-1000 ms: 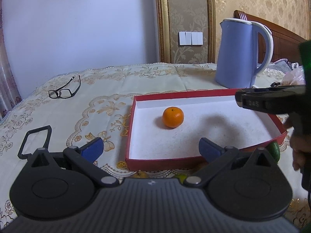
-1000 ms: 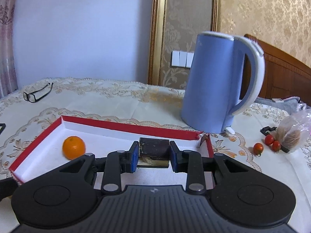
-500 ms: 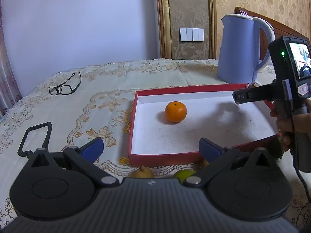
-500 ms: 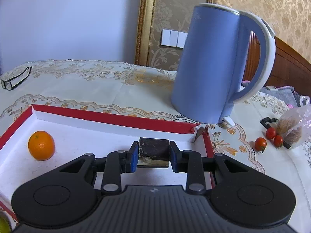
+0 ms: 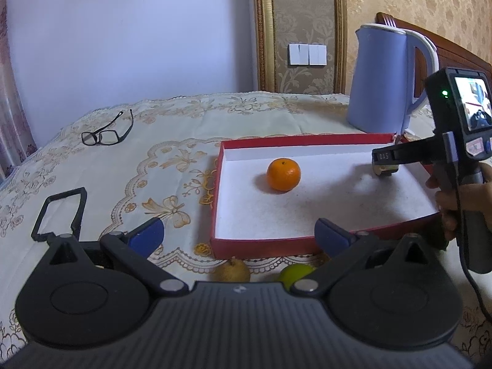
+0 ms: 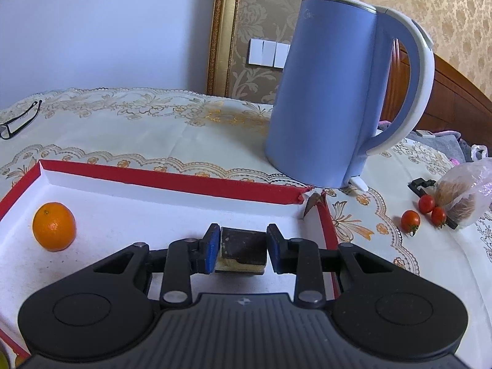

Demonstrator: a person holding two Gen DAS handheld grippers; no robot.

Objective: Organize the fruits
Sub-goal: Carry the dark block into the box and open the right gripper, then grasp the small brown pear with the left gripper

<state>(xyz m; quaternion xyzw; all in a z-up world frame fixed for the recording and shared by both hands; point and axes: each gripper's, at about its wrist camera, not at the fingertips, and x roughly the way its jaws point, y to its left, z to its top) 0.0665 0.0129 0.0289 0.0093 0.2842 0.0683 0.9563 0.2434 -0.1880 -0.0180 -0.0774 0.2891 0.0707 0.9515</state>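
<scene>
Lying at ten o'clock, the glasses (image 5: 104, 132) sit clear of the work. Left gripper (image 5: 238, 236) hangs spread wide and empty, likely waiting above the pear (image 5: 232, 269) and lime (image 5: 295, 273). Inside the red tray (image 5: 215, 209), centre, rests the orange (image 5: 283, 174). At three o'clock the right gripper (image 6: 243, 247) clamps a dark block (image 6: 243, 244) low over the tray, probably to set it down; its finger reads "DAS".
</scene>
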